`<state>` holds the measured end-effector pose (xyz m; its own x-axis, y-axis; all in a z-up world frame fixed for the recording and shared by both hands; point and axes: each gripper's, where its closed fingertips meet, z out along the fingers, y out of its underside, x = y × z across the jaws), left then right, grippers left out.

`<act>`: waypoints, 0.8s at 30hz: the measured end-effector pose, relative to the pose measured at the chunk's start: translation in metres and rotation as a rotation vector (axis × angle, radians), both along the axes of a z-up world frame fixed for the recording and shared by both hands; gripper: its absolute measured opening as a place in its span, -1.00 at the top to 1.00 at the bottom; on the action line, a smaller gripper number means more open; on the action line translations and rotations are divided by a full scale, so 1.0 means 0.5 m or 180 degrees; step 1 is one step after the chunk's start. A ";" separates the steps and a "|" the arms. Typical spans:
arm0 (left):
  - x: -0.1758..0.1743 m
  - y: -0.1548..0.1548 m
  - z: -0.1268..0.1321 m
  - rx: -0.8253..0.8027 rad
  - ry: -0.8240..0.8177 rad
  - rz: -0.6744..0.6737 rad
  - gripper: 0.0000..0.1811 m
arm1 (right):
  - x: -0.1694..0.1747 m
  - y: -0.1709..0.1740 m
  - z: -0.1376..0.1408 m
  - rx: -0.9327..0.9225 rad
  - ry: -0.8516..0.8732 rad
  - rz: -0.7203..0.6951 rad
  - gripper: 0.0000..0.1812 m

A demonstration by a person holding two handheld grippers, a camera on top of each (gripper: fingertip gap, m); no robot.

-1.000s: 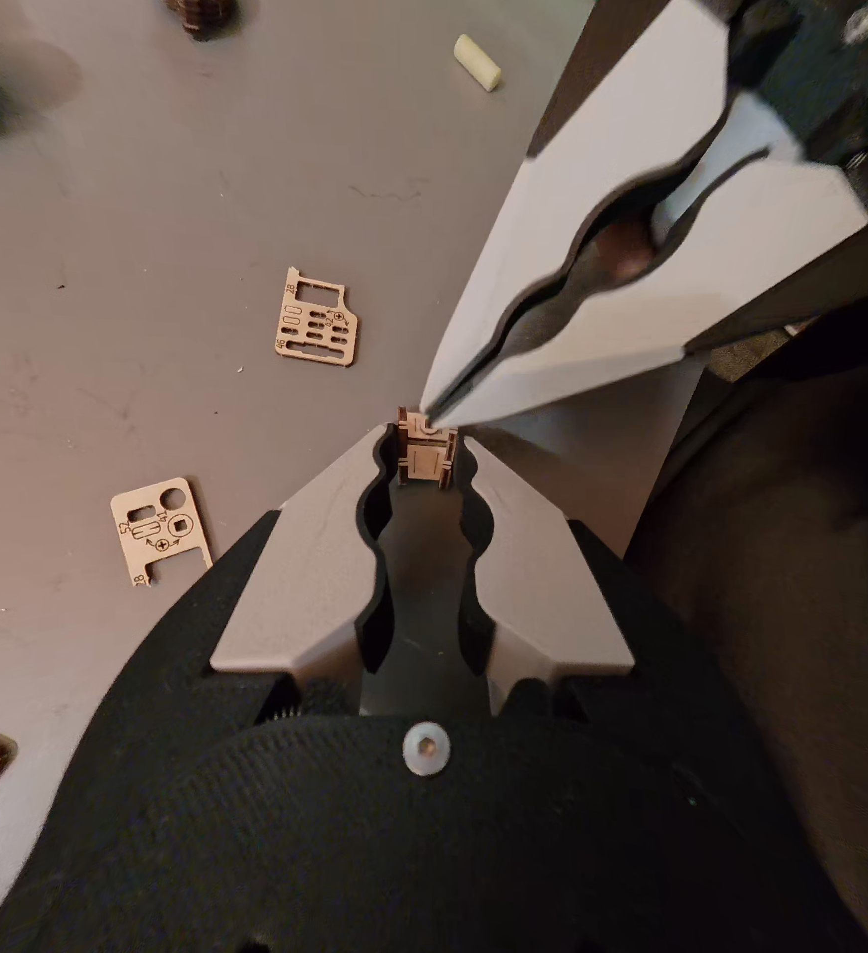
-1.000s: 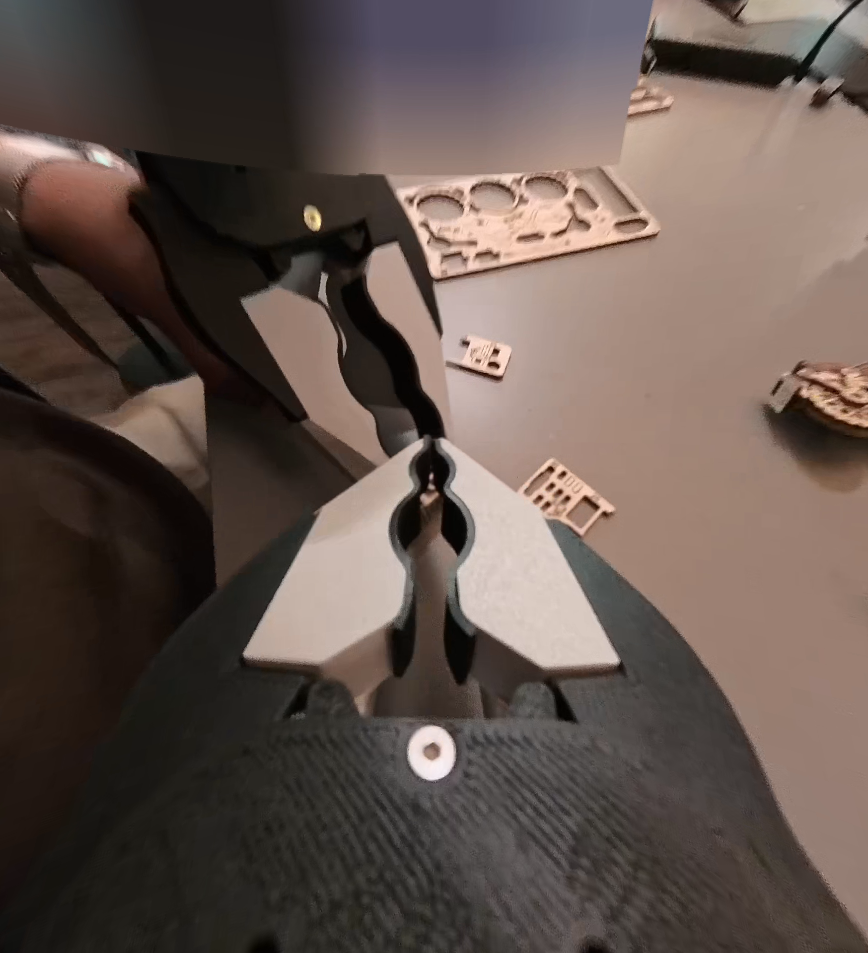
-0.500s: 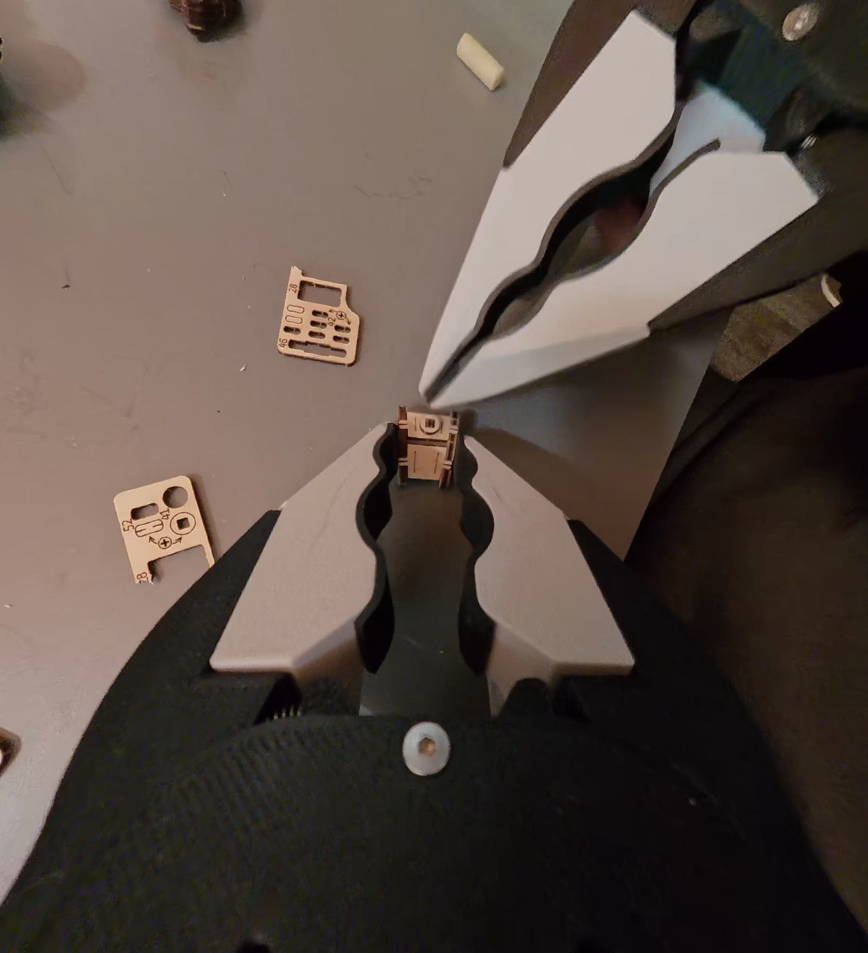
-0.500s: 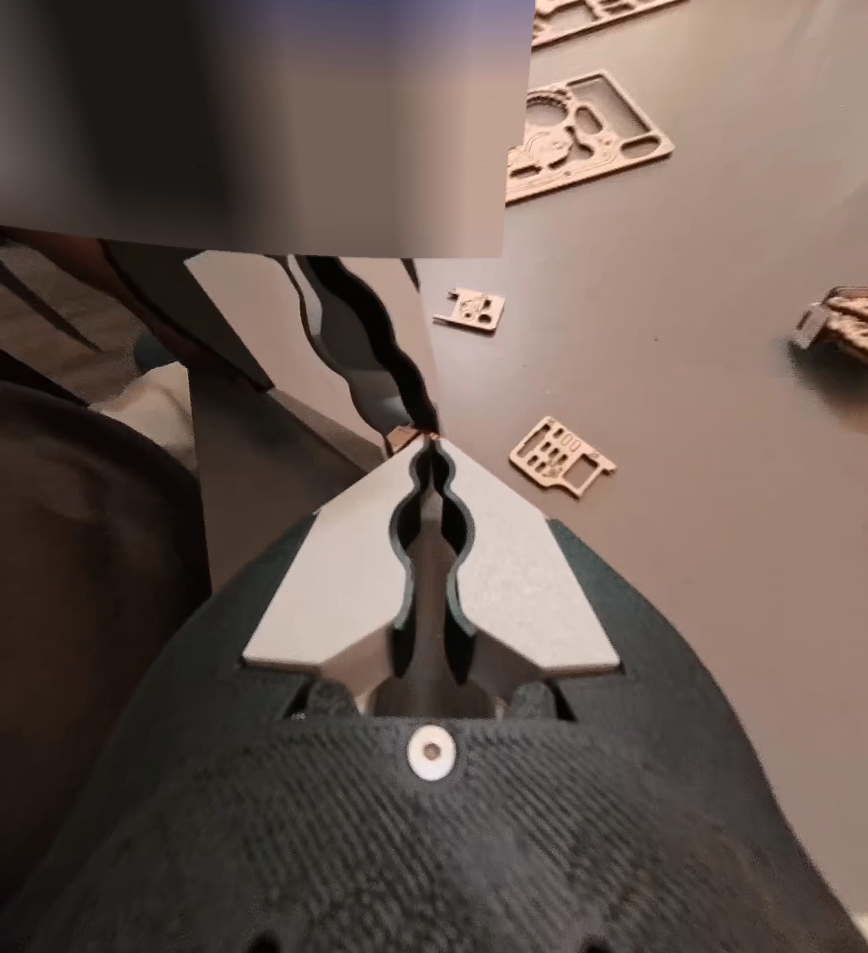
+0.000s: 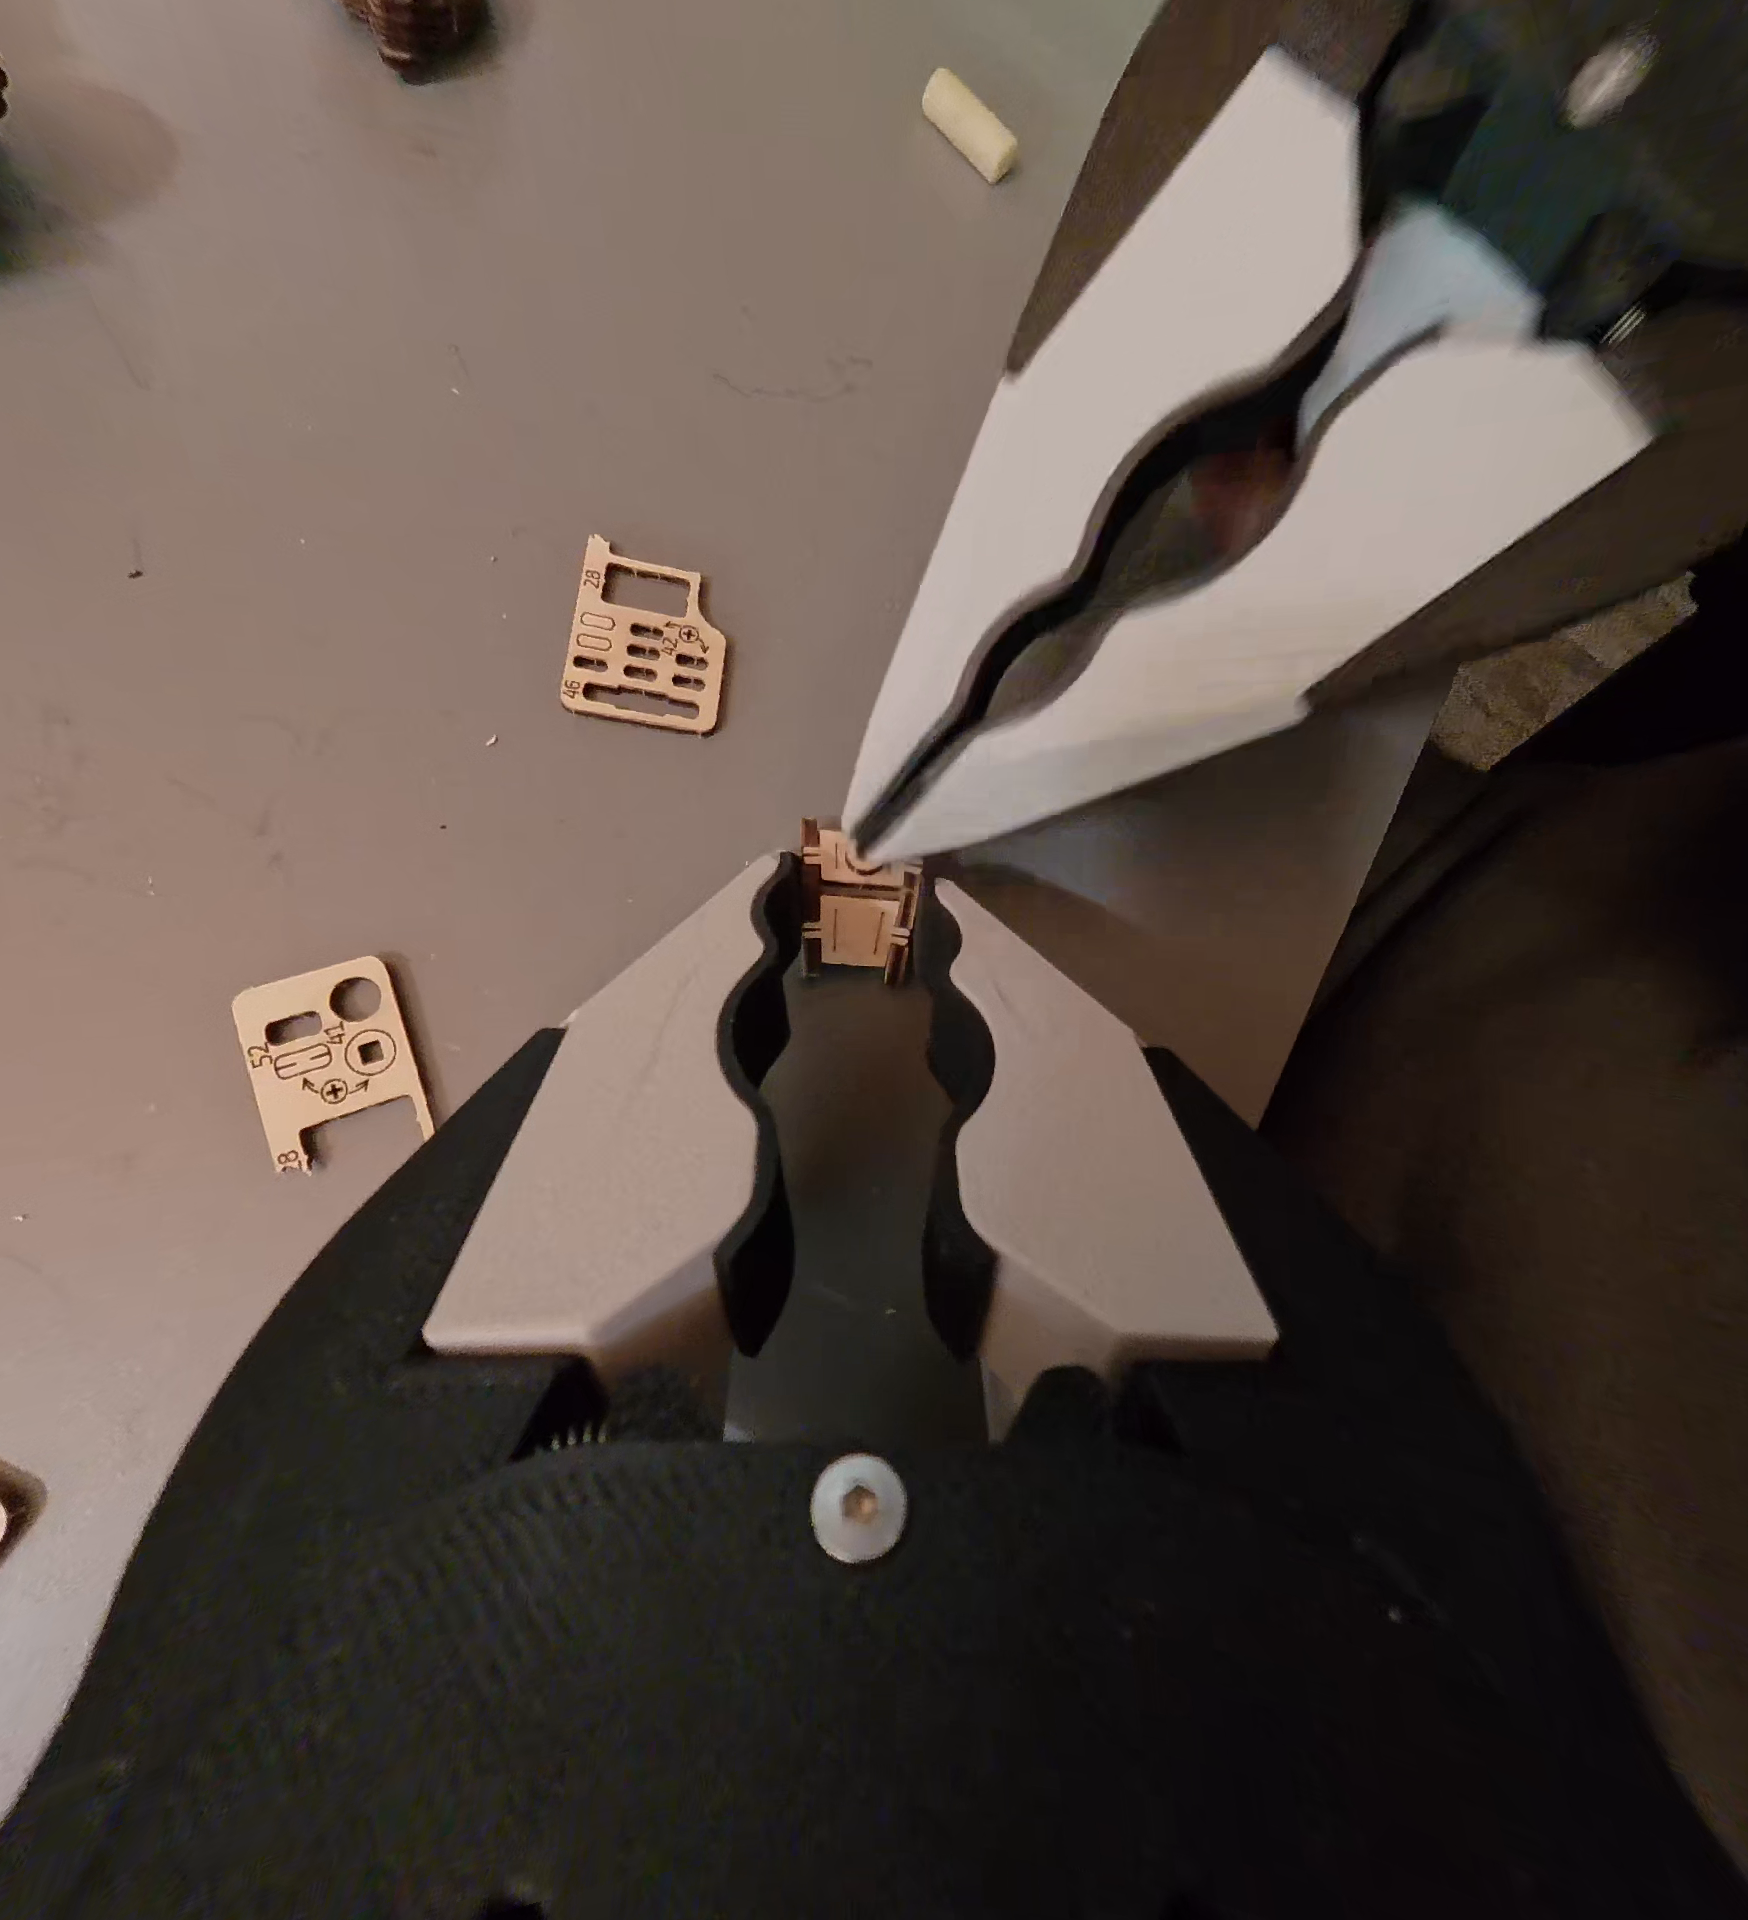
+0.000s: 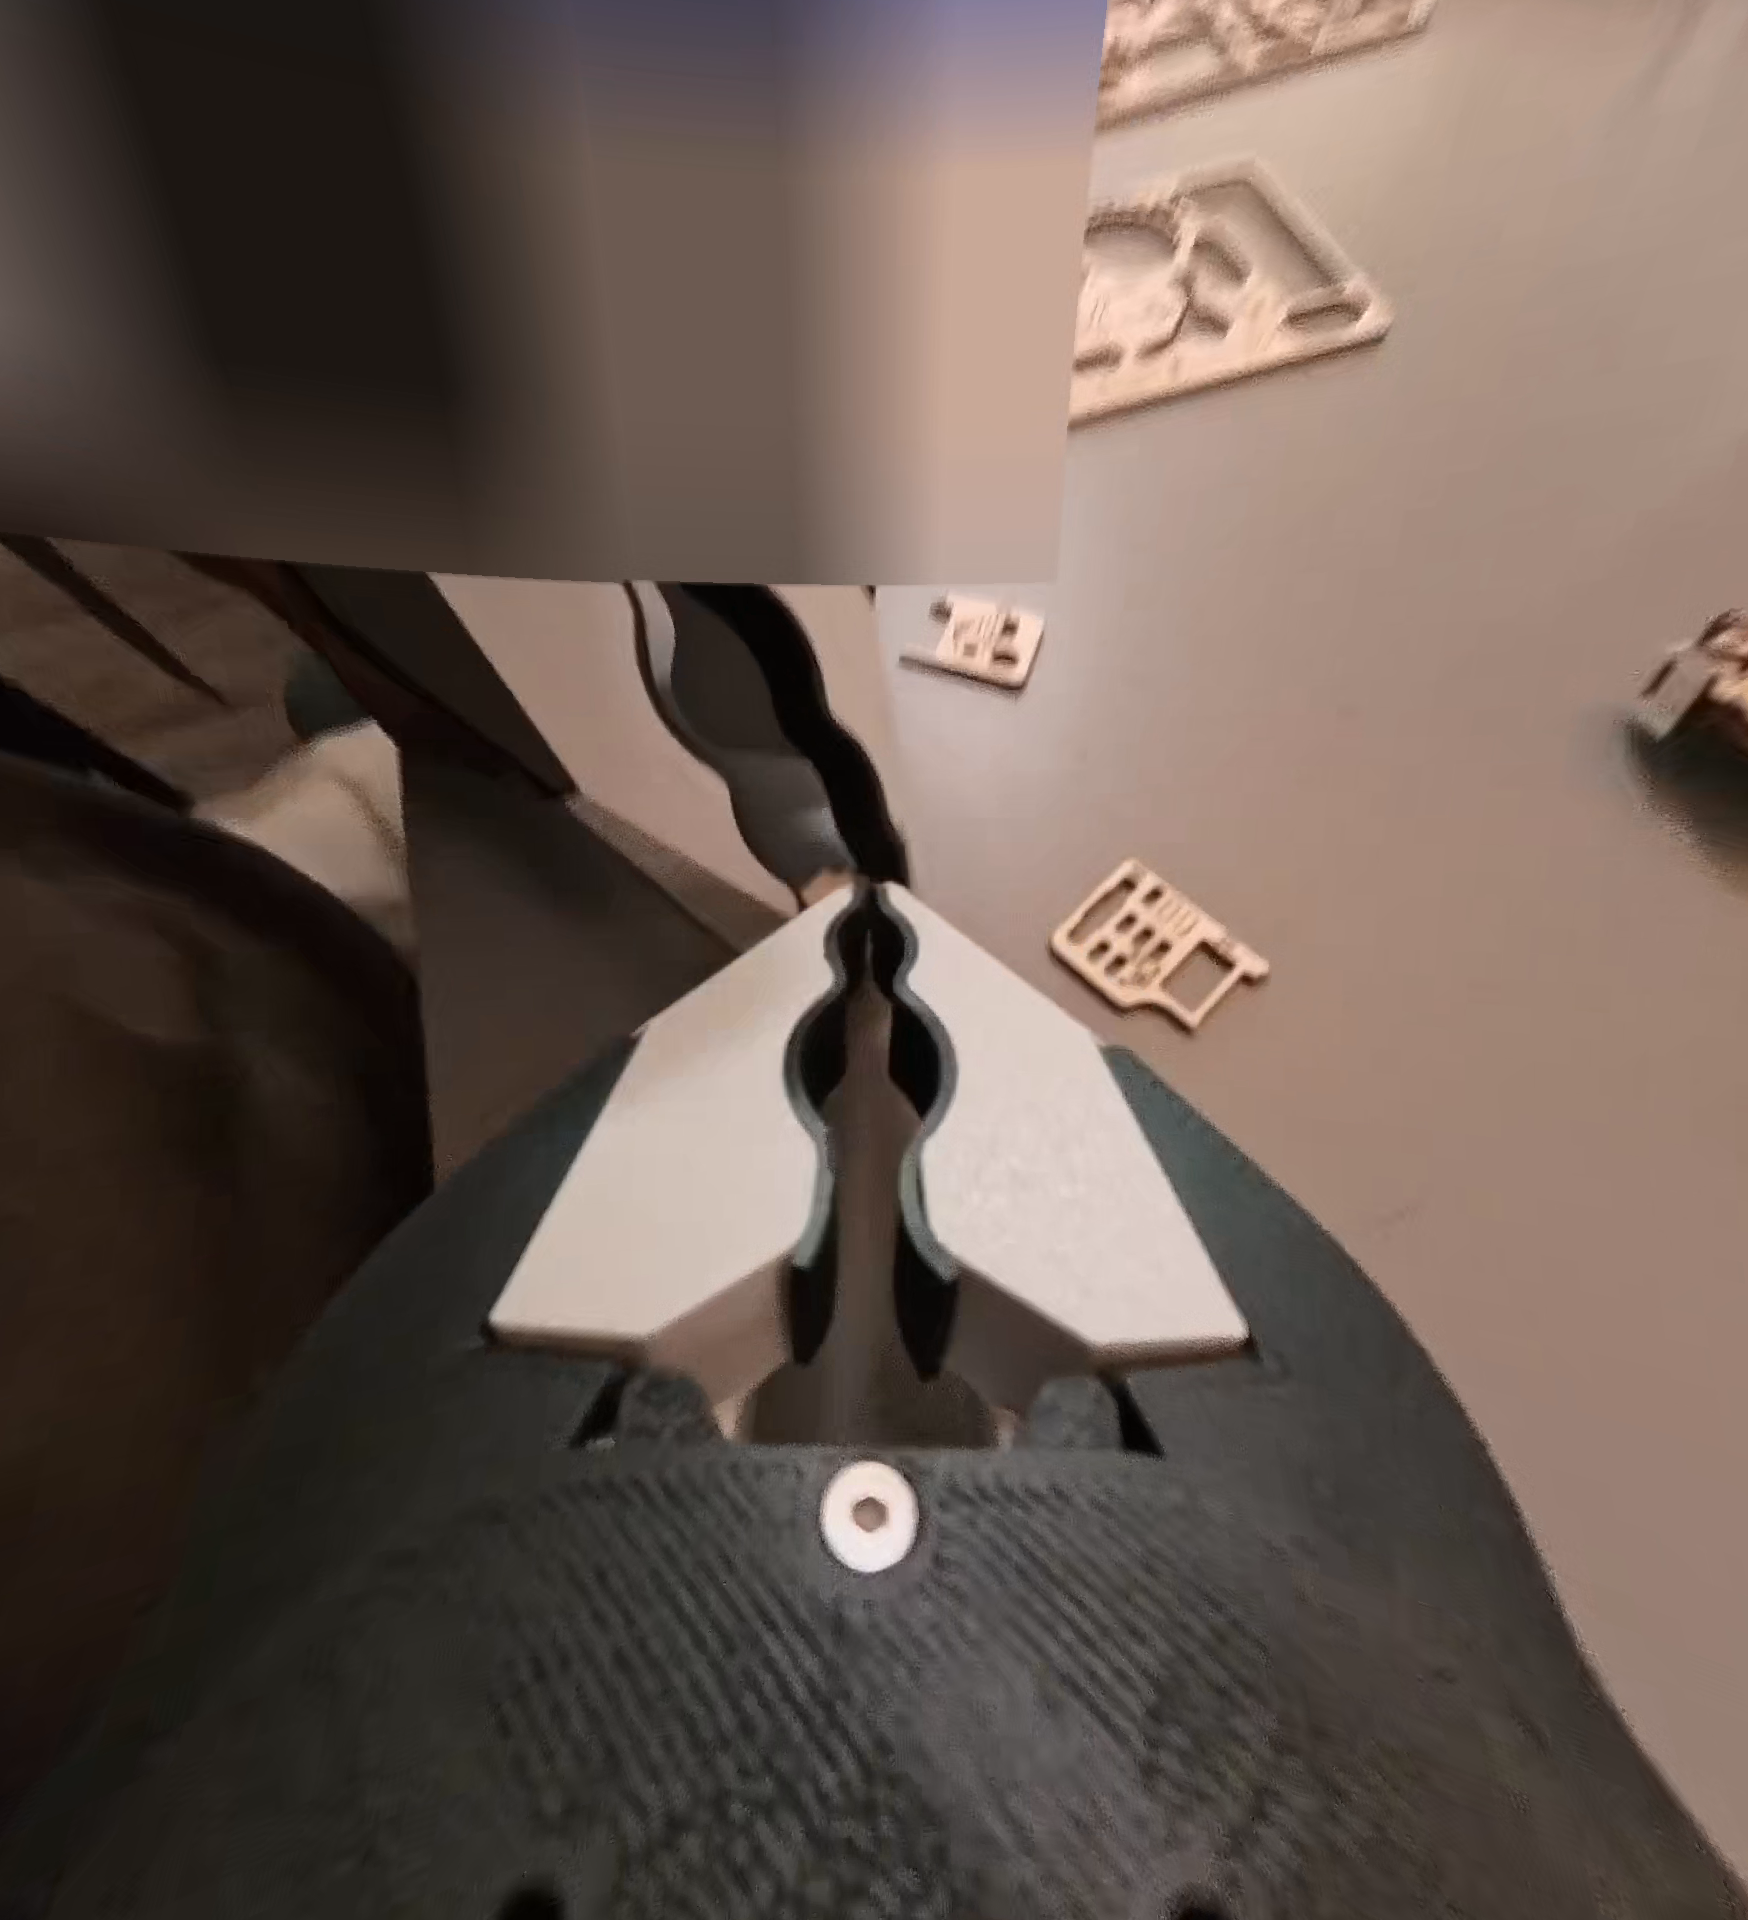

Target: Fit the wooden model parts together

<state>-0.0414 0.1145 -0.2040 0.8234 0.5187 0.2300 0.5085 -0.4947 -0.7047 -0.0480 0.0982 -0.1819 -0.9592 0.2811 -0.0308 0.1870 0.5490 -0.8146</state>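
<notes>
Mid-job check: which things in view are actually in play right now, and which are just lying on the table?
In play:
left gripper
small wooden block
right gripper

Lying about:
slotted wooden piece
wooden piece with round hole
pale stub
cut-out wooden sheet

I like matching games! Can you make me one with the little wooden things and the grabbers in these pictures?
Things:
1. small wooden block
2. right gripper
3. cream peg
4. round-holed wooden card

Places or states:
A. lying flat on the table, left of the left gripper
B. far off on the table, alone
C. pinched between the left gripper's fingertips
D. closed, tips touching the block's top

Pairs: 1-C, 2-D, 3-B, 4-A
</notes>
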 end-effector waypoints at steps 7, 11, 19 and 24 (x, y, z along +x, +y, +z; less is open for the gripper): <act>0.000 -0.001 0.000 -0.0017 0.0020 0.0006 0.77 | -0.001 -0.006 0.007 0.0044 0.0138 0.0011 1.00; 0.000 -0.001 -0.001 -0.0036 0.0043 0.0009 0.77 | -0.014 0.001 0.015 0.0042 0.0242 -0.0076 1.00; -0.001 -0.001 -0.001 -0.0038 0.0046 0.0009 0.77 | -0.012 0.000 0.019 -0.0009 0.0175 -0.0082 1.00; -0.001 -0.002 0.000 -0.0006 0.0010 0.0010 0.77 | -0.030 0.010 0.056 -0.0363 0.0220 -0.0222 1.00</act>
<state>-0.0417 0.1135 -0.2040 0.8224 0.5217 0.2267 0.5080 -0.4943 -0.7054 -0.0630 0.1033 -0.1541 -0.9384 0.3454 -0.0010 0.1628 0.4398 -0.8832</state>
